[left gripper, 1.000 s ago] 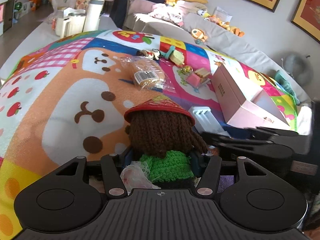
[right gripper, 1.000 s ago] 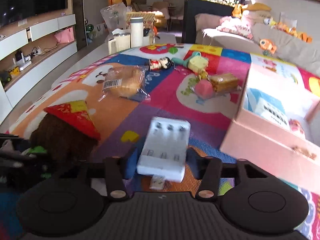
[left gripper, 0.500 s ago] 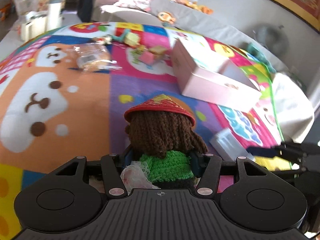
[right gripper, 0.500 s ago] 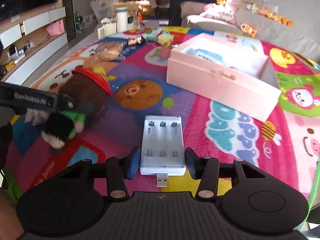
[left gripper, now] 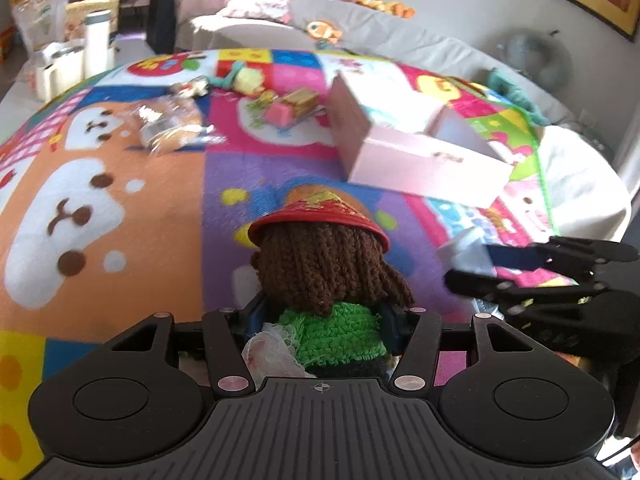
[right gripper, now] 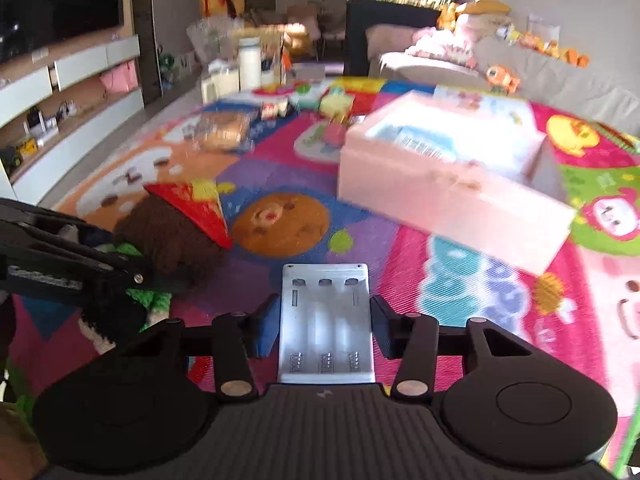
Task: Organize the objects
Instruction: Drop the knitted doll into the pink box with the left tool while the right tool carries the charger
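Note:
My left gripper [left gripper: 320, 316] is shut on a crocheted doll [left gripper: 324, 268] with brown hair, a red hat and a green top, held above the play mat. The doll also shows at the left of the right wrist view [right gripper: 176, 228]. My right gripper [right gripper: 326, 320] is shut on a white battery charger [right gripper: 326, 320] with empty slots; the charger's end shows at the right of the left wrist view [left gripper: 464, 252]. An open pink box [left gripper: 408, 148] lies on the mat ahead and holds a white packet [right gripper: 432, 144].
A colourful play mat [left gripper: 120, 184] covers the floor. On it lie a bagged bread roll [left gripper: 172, 124], a pink and tan toy block set [left gripper: 292, 106] and small figures [left gripper: 240, 78]. White jugs and a flask [left gripper: 80, 60] stand far left. A sofa [left gripper: 360, 36] runs behind.
Both grippers have moved with their loads; the pink box looks nearer and more central in both views. The charger sits deeper between the right fingers, its USB plug hidden.

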`<state>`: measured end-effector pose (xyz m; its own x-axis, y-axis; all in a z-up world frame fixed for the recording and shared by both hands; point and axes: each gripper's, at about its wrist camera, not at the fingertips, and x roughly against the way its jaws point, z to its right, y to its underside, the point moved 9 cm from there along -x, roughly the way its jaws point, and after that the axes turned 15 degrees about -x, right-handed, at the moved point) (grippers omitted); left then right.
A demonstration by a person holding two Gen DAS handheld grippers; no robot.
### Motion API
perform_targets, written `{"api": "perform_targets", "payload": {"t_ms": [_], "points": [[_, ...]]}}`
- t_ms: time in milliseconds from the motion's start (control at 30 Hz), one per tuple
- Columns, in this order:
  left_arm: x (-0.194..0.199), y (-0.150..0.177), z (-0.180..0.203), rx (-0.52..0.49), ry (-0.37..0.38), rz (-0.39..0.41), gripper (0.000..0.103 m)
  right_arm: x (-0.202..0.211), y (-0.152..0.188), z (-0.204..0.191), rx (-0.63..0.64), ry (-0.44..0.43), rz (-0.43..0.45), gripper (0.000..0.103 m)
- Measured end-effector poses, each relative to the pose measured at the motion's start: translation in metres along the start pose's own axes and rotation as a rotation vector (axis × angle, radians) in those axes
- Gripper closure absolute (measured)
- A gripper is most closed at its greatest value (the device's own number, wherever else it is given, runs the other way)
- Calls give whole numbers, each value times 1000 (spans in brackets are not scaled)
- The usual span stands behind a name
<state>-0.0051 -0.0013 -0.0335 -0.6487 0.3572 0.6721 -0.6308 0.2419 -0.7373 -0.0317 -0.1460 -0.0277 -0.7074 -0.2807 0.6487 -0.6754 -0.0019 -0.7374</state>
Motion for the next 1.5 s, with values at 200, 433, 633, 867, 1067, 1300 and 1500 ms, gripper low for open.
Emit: {"api": "perform_targets", "payload": {"t_ms": [200, 433, 633, 867, 1067, 1300, 1500], "points": [[2, -83, 28, -52, 99, 102, 45, 62, -34, 42, -112, -10, 184, 56], [-77, -212, 88, -1, 280, 151, 45, 94, -56, 95, -209, 44, 350, 56], [-184, -224, 102, 70, 213, 34, 44, 95, -49, 139, -294, 96, 350, 56], [-196, -189, 119, -151, 142, -109, 46, 78, -44, 168, -325, 141, 325, 56], [-145, -187, 110, -133, 193, -33, 47, 62, -51, 171, -336, 157, 308, 56], [-76, -163, 56, -71, 157, 159, 47, 55, -65, 164, -326, 156, 280, 56], [-49, -132, 37, -136, 160, 174, 47, 36, -101, 141, -325, 93, 235, 56]]}}
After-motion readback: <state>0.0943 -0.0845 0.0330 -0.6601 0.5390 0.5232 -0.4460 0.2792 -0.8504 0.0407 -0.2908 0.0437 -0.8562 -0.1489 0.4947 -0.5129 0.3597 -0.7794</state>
